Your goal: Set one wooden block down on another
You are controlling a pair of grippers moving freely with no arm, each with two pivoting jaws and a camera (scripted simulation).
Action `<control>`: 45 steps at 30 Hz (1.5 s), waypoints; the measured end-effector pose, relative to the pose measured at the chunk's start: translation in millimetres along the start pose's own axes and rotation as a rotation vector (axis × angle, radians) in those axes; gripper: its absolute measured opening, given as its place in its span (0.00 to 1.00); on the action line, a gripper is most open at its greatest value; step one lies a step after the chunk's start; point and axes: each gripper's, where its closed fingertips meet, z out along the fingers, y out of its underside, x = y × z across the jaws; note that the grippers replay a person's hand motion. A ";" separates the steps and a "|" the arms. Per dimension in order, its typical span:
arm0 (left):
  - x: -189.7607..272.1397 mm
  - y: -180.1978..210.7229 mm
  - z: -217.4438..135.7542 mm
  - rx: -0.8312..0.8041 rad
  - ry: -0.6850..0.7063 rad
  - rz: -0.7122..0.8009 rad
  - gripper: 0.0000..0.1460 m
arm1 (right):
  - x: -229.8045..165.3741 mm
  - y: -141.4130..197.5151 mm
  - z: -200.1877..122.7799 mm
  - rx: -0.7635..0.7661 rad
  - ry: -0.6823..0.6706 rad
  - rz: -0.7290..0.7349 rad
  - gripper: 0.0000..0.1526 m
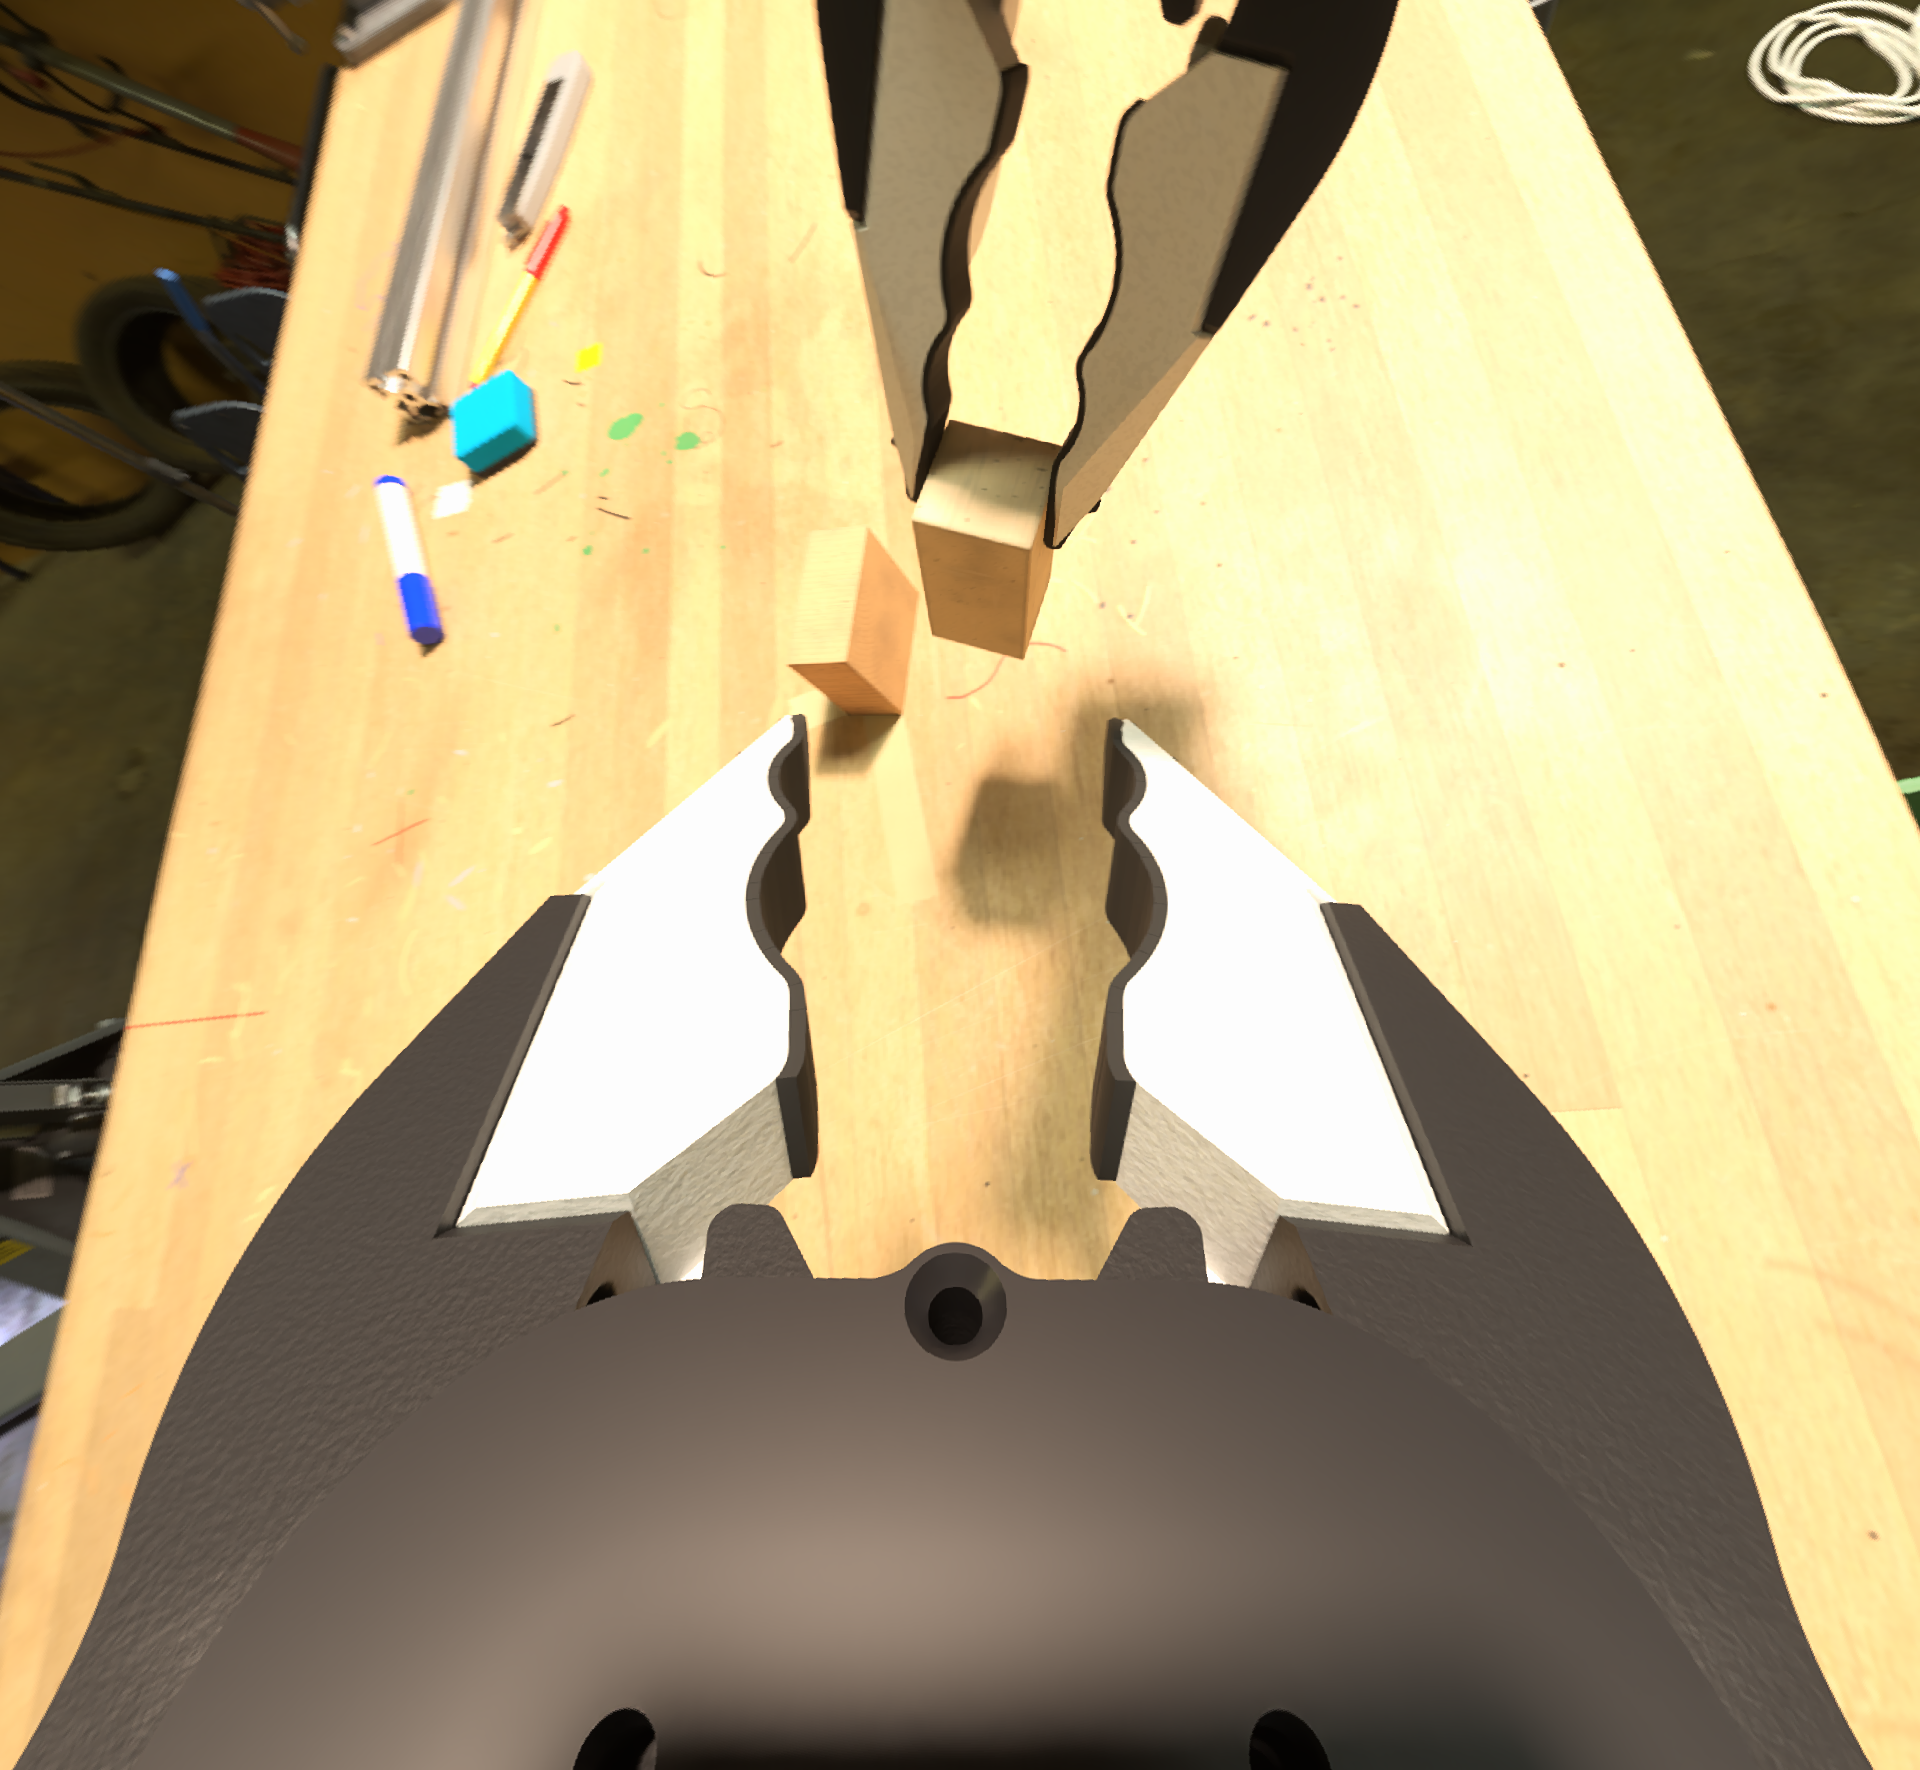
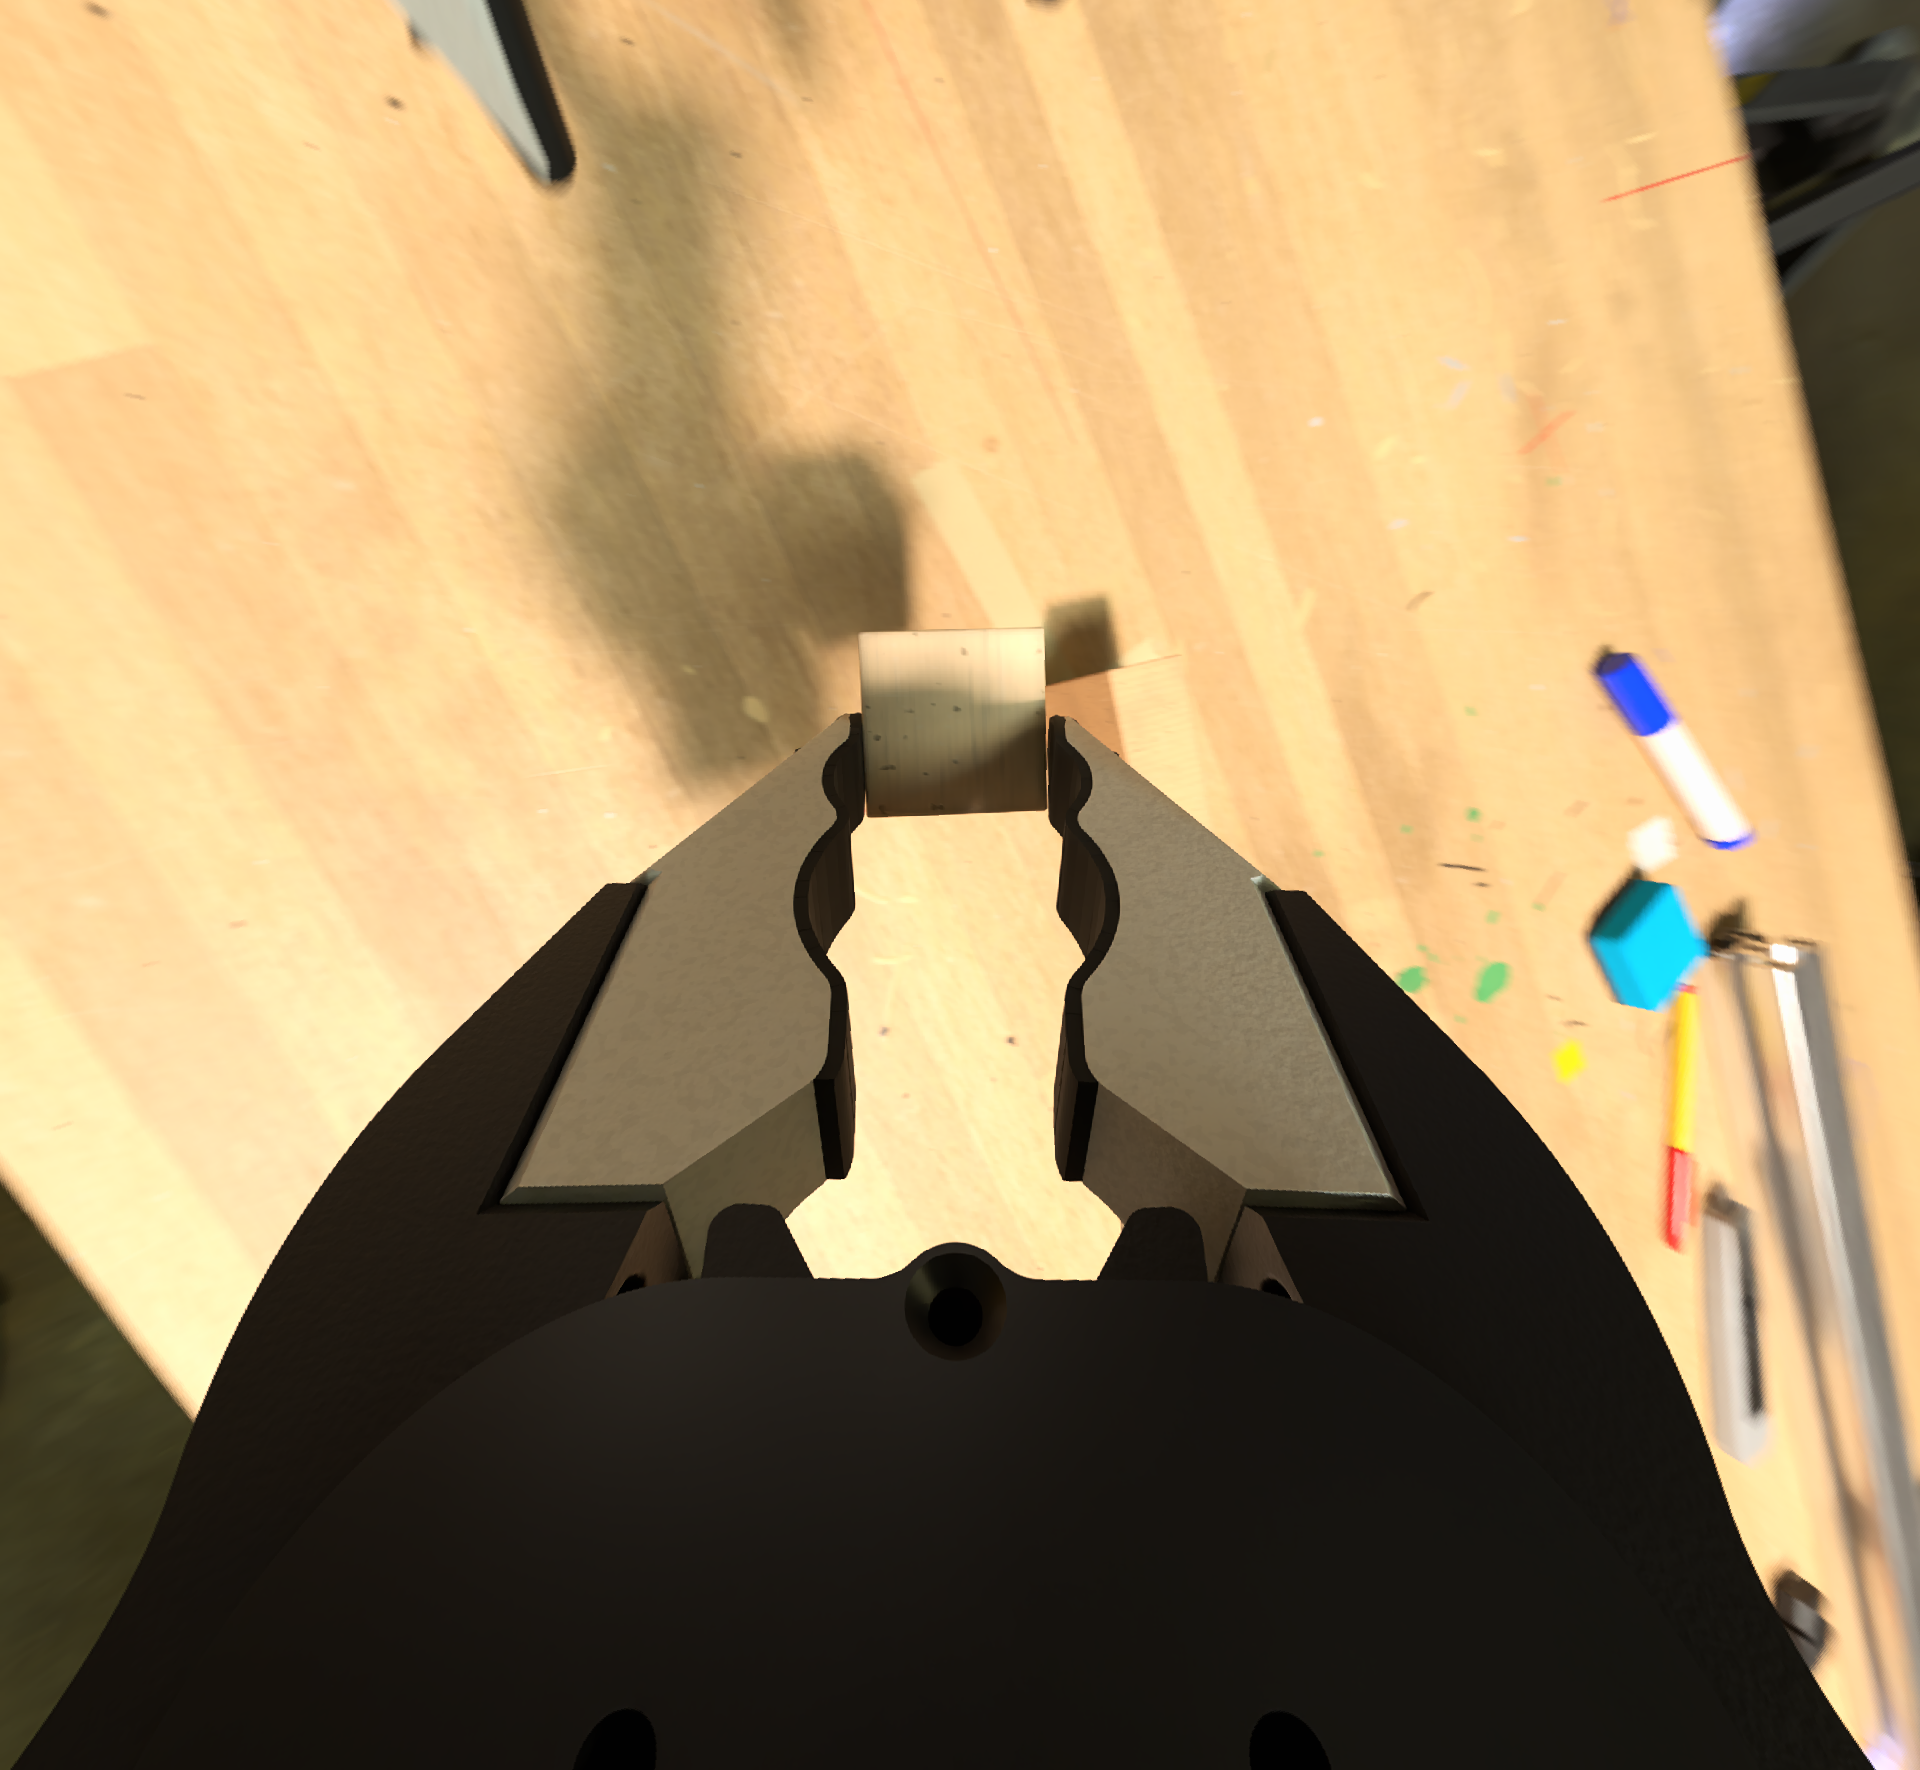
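My right gripper (image 2: 954,754) is shut on a pale wooden block (image 2: 951,718) and grips it at the fingertips. In the left wrist view the right gripper (image 1: 987,499) reaches down from the top and holds this block (image 1: 982,567) above the table, with its shadow on the wood below. A second, orange-brown wooden block (image 1: 857,624) stands on the table just left of the held one. In the right wrist view only an edge of it (image 2: 1096,707) shows to the right of the held block. My left gripper (image 1: 956,738) is open and empty, just short of both blocks.
A wooden workbench (image 1: 1403,681) holds, along its left side, a blue cube (image 1: 496,421), a blue-and-white marker (image 1: 408,562), a red-yellow pen (image 1: 520,297), a utility knife (image 1: 545,146) and a metal bar (image 1: 447,162). A white rope coil (image 1: 1839,58) lies on the floor past the right edge.
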 end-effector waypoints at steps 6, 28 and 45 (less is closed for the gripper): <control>13.7 4.6 26.1 -0.045 0.092 -0.015 0.47 | -9.7 -1.5 -3.9 -0.042 -0.066 -0.019 0.23; 12.6 26.9 28.8 0.033 0.092 -0.220 0.43 | 86.2 13.0 18.9 0.012 -0.211 -0.126 0.23; 21.6 51.7 32.5 0.030 0.130 -0.283 0.41 | 85.5 31.2 51.8 0.003 -0.297 -0.095 0.23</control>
